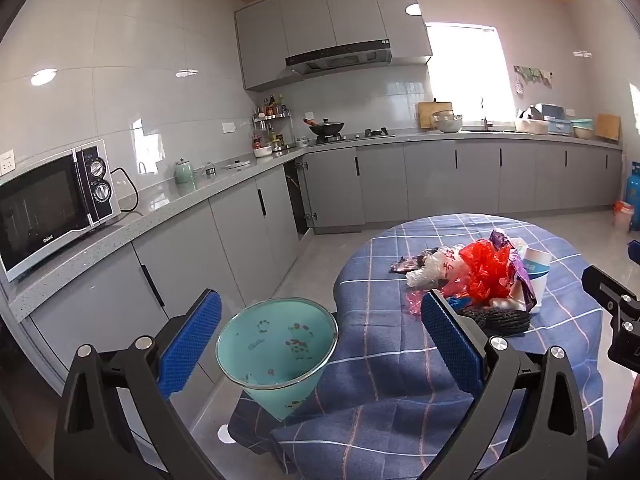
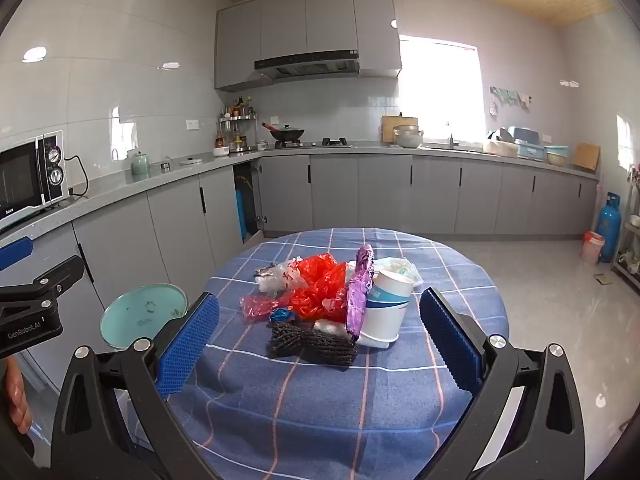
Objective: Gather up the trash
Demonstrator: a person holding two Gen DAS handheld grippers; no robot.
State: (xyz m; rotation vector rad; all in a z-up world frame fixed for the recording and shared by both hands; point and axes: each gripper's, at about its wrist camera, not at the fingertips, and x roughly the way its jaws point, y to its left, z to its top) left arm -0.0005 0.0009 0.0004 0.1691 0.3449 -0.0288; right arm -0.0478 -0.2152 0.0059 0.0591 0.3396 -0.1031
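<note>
A heap of trash lies on the round table with the blue checked cloth (image 2: 400,400): a crumpled red plastic bag (image 2: 320,284), a purple foil wrapper (image 2: 359,292), a white paper cup (image 2: 386,306), a clear bag (image 2: 276,276) and a dark foam net (image 2: 312,342). A teal waste bin (image 1: 276,350) stands on the floor at the table's left edge. My left gripper (image 1: 320,340) is open above the bin and the table's edge. My right gripper (image 2: 320,340) is open, short of the heap, with nothing between its fingers. In the left wrist view, the heap (image 1: 486,276) lies ahead to the right.
Grey kitchen cabinets and a counter (image 2: 360,152) run along the left and back walls, with a microwave (image 1: 52,204), a wok (image 2: 286,133) and dishes. One cabinet door (image 2: 256,200) stands ajar. A blue gas cylinder (image 2: 609,226) and a small pail (image 2: 592,246) stand at the right.
</note>
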